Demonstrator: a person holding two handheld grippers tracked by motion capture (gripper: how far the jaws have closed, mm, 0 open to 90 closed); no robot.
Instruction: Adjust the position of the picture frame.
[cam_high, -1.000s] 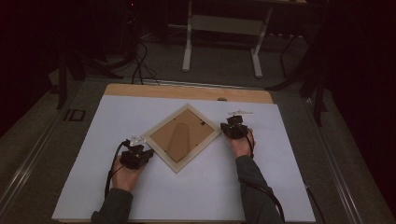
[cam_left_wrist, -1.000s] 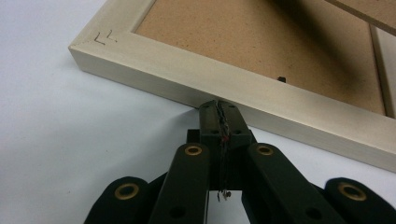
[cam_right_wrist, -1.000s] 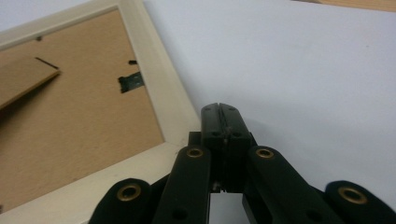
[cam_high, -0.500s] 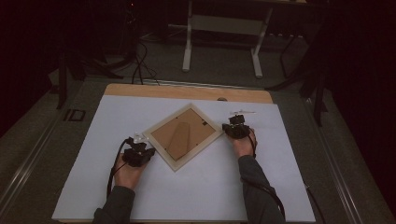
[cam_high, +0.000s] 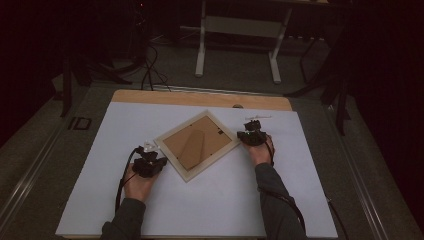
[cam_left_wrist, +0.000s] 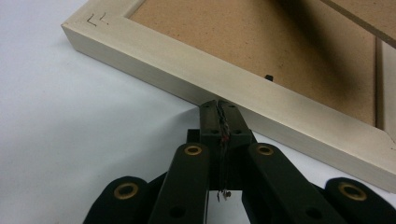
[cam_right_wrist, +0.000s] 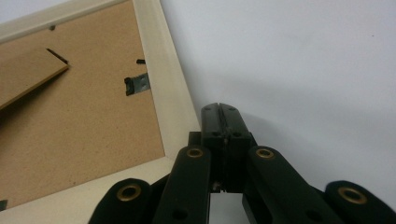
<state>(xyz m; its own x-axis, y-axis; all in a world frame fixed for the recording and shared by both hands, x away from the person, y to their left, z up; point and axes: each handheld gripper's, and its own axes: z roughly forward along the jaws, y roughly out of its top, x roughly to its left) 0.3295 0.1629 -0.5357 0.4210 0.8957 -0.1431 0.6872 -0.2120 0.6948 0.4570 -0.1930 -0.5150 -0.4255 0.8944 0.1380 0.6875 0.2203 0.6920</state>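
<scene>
The picture frame (cam_high: 196, 144) lies face-down mid-desk, turned like a diamond. The left gripper (cam_left_wrist: 219, 112) has its jaws pinched together, tip against the near-left edge. The right gripper (cam_right_wrist: 222, 113), jaws also closed and empty, sits just beside the right corner. The frame's bracketed between them.

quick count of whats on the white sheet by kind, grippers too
picture frame, face down, stand flap on its brown back: 1
black grippers: 2, left gripper at the frame's left corner, right gripper at its right corner, both with fingers closed
metal tab on the frame's back: 1 seen clearly
total: 4
</scene>
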